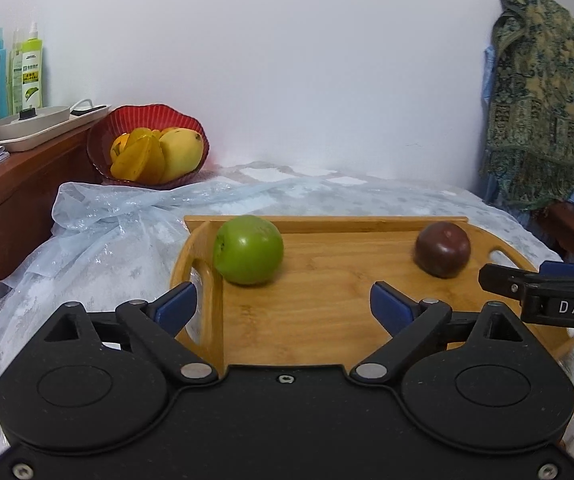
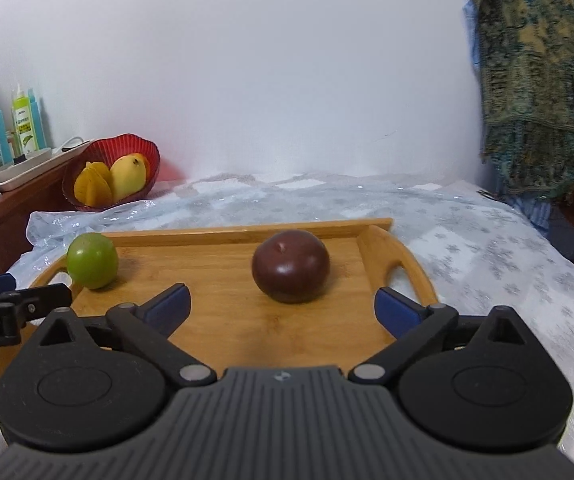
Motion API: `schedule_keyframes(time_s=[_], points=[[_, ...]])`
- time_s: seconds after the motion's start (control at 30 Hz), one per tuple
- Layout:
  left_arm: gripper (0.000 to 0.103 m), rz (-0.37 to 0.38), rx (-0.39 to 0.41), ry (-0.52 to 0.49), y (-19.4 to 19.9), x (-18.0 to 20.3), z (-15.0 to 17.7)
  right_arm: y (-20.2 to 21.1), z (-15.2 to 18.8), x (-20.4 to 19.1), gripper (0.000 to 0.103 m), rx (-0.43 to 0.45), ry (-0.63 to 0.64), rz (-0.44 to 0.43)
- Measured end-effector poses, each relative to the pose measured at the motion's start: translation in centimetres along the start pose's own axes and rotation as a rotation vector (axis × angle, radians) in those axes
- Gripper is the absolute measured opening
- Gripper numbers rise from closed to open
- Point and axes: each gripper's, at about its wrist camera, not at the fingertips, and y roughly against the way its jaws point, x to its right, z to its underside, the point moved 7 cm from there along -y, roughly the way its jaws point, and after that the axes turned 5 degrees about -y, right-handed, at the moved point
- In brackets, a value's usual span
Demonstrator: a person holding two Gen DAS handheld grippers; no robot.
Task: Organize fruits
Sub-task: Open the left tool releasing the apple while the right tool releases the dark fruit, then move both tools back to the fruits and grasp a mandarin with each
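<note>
We are reading "DAS" in white letters on the black body of the right claw [image 1: 547, 296] in the left wrist view. We are reading "oot.AI", cut off, on the left claw [image 2: 11, 312] in the right wrist view. Bottle labels [image 1: 31, 76] are showing print too small to read.

Left gripper [image 1: 283, 304]: black housing, two round discs, blue finger pads [image 1: 177, 306], silver rivets, screws lower corners. Right gripper [image 2: 283, 306]: grey ribbed housing, blue pads, white lettering.
</note>
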Motion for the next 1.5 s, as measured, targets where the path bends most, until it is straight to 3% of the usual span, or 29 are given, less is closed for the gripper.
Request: schedule_keyframes(time_s=[0.33,0.53,1.23,1.5], points=[[0.1,0.033,0.05,-0.053,3.1,1.9,2.4,4.3,2.9,0.4,0.103,0.056,0.018,0.013],[0.101,0.09,0.088,-0.055,4.9,3.1,3.9,6.3,4.9,0.2,0.103,0.083,0.026,0.022],[0.101,0.054,0.067,-0.044,8.4,3.6,9.4,9.6,9.9,-1.1,0.103,0.111,0.044,0.085],[0.094,0.069,0.057,-0.015,8.8,3.6,10.3,10.4,10.8,-1.2,0.103,0.126,0.041,0.111]])
